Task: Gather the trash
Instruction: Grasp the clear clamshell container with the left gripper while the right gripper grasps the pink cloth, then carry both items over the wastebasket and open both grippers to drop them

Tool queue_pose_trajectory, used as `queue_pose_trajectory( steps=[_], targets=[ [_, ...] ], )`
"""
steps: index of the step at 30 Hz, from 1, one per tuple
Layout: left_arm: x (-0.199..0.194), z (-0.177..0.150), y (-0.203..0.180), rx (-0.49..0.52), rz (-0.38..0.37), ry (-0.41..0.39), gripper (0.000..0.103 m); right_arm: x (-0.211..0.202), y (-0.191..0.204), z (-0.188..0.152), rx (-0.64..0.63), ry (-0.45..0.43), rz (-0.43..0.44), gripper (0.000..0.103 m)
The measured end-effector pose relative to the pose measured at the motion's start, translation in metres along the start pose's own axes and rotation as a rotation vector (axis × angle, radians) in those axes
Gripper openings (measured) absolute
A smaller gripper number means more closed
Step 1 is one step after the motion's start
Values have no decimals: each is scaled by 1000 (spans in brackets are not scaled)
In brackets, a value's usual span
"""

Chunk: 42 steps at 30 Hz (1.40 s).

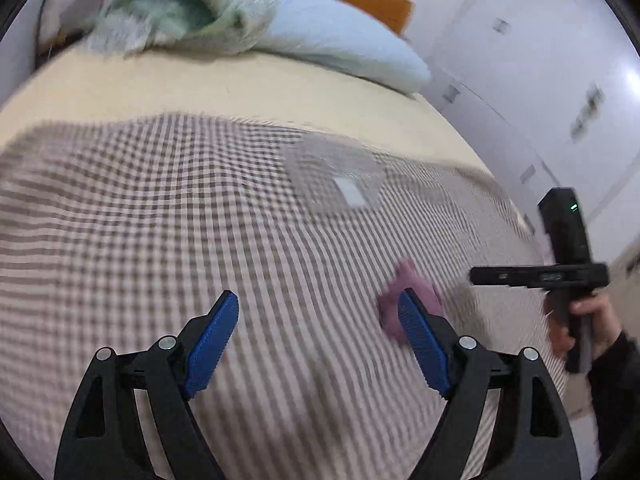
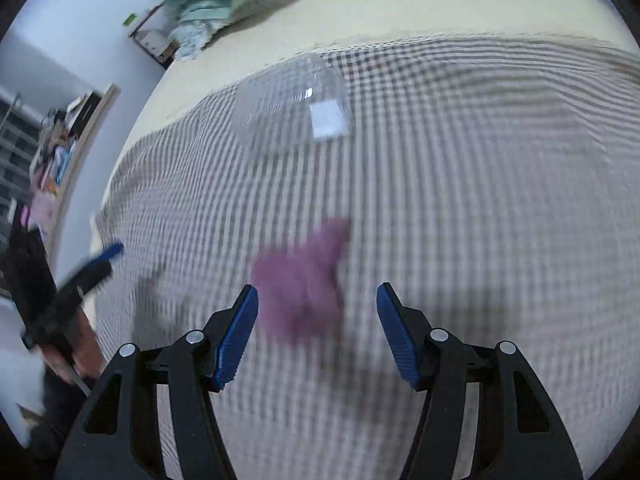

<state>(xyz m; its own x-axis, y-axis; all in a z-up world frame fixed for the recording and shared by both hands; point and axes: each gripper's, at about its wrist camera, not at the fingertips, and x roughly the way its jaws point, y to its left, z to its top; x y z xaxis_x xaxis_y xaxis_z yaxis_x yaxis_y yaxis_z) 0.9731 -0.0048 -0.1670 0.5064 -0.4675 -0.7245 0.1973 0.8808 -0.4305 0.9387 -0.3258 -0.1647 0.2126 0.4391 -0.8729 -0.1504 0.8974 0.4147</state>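
A crumpled purple scrap (image 2: 304,280) lies on the checked blanket (image 2: 460,200); in the left wrist view it (image 1: 404,284) sits just behind my left gripper's right finger. A clear plastic bag (image 2: 292,96) with a white label lies farther up the bed, also seen in the left wrist view (image 1: 332,172). My right gripper (image 2: 316,300) is open and hovers over the purple scrap, which lies between and ahead of its fingers. My left gripper (image 1: 318,308) is open and empty above the blanket. Both views are motion-blurred.
A cream sheet (image 1: 200,84), a pale blue pillow (image 1: 340,36) and a green bundled quilt (image 1: 180,4) lie at the bed's head. White cupboard doors (image 1: 540,80) stand to the right. A cluttered shelf (image 2: 56,152) stands beyond the bed's left side.
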Motion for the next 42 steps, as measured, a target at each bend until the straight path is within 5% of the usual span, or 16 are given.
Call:
queue_pose_trajectory(
  steps=[3, 8, 9, 10, 12, 14, 21, 23, 27, 33, 42],
  targets=[
    [33, 32, 19, -100, -65, 40, 80, 42, 8, 44, -30, 116, -50, 60],
    [94, 76, 23, -209, -126, 121, 84, 93, -1, 57, 15, 309, -57, 54],
    [102, 80, 22, -218, -134, 128, 85, 96, -3, 54, 22, 327, -63, 44],
    [115, 85, 20, -229, -132, 135, 85, 95, -2, 54, 10, 323, -76, 2],
    [137, 94, 20, -255, -120, 145, 86, 91, -6, 45, 41, 330, 1, 3],
    [158, 98, 22, -304, -106, 167, 86, 82, 4, 36, -37, 308, -47, 3],
    [184, 96, 8, -423, -161, 199, 87, -15, 31, 8, -100, -33, -69, 3],
    [191, 95, -3, -458, -149, 201, 74, -31, 34, 0, -111, -91, -84, 3],
    [197, 85, -25, -506, -135, 204, 65, -63, 16, -41, -102, -139, -93, 3],
    [162, 66, -41, -440, -123, 162, 62, -39, -20, -96, -21, -36, -121, 3],
    [57, 15, -57, -237, -65, 53, 62, -60, -5, -132, -75, -122, -148, 3]
  ],
)
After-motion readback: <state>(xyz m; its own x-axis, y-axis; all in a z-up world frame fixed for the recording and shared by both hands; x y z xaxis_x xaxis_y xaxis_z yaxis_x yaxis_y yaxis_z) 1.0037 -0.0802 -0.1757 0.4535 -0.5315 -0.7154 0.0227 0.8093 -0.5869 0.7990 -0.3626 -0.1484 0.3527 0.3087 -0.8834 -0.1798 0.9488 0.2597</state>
